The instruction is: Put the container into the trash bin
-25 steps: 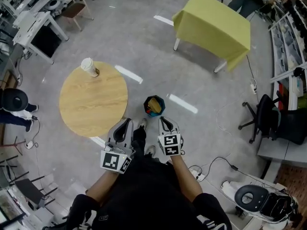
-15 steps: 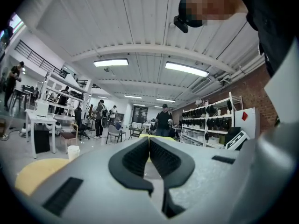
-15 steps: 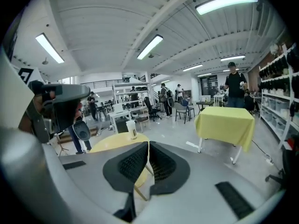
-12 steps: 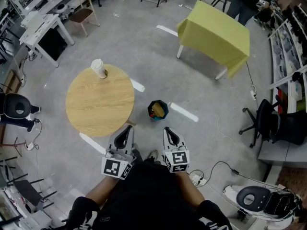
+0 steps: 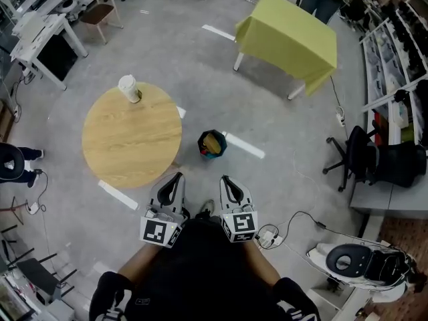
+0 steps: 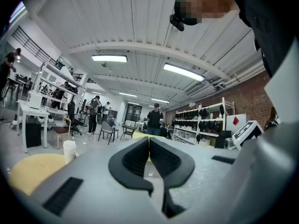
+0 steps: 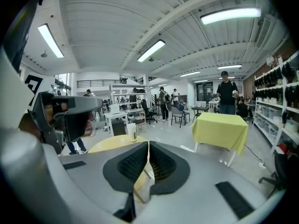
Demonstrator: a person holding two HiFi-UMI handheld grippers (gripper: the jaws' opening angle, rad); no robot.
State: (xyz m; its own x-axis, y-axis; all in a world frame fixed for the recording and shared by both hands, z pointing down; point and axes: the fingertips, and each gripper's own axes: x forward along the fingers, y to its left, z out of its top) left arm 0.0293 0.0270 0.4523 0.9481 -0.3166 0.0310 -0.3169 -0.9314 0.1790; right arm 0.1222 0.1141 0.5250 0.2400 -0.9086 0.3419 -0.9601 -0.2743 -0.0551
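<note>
A dark trash bin (image 5: 212,144) stands on the floor just right of a round wooden table (image 5: 132,134), and something yellow-orange lies inside it. A white cup-shaped container (image 5: 127,88) stands upright at the table's far edge; the left gripper view also shows this cup (image 6: 69,150), and so does the right gripper view (image 7: 131,131). My left gripper (image 5: 170,181) and right gripper (image 5: 229,181) hang side by side close to my body, short of the bin. Both are shut with nothing between their pads: left gripper (image 6: 149,141), right gripper (image 7: 148,146).
A table under a yellow cloth (image 5: 289,35) stands beyond the bin. An office chair (image 5: 361,159) and shelves are at the right. Cables and a power strip (image 5: 271,236) lie on the floor near my feet. Desks (image 5: 40,32) line the far left. People stand in the background.
Both grippers have drawn back from the bin toward my body, the right one also rising. Their jaws stayed shut and empty.
</note>
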